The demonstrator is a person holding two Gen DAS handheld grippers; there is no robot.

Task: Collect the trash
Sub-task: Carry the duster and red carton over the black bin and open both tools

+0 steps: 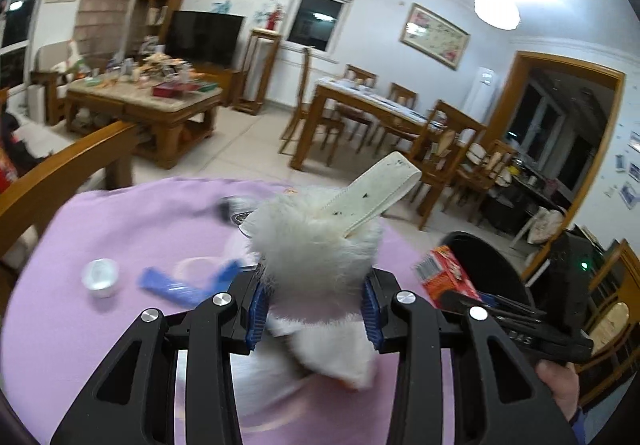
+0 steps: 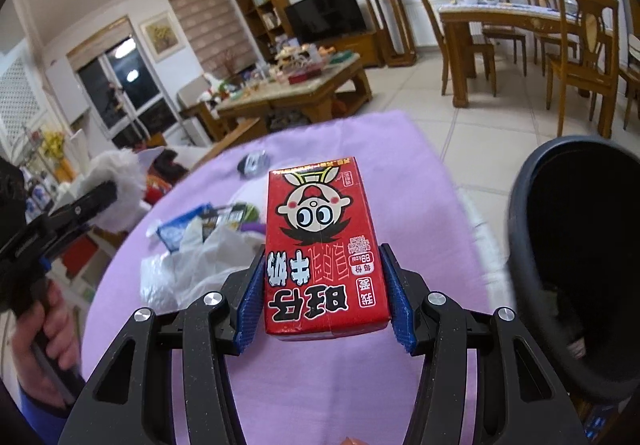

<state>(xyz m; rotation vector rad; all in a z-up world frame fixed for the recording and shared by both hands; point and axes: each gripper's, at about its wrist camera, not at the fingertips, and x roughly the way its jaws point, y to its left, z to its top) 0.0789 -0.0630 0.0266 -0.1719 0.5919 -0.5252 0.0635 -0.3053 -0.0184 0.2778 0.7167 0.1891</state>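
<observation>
Up above the lilac-covered counter [image 2: 320, 385], both tongs are loaded. Left tongs [image 1: 314, 309] clamp a white furry item [image 1: 316, 245] with a pale, speckled strap [image 1: 376, 193] sticking up from it. Right tongs [image 2: 320, 301] are closed on a red milk carton [image 2: 324, 245], printed with a cartoon face, held just left of the dark trash bin [image 2: 576, 269]. On the cloth lie crumpled plastic bags [image 2: 200, 265], a blue wrapper [image 1: 188, 281], a small white cap [image 1: 100, 277] and a clear tape roll [image 1: 196, 267].
</observation>
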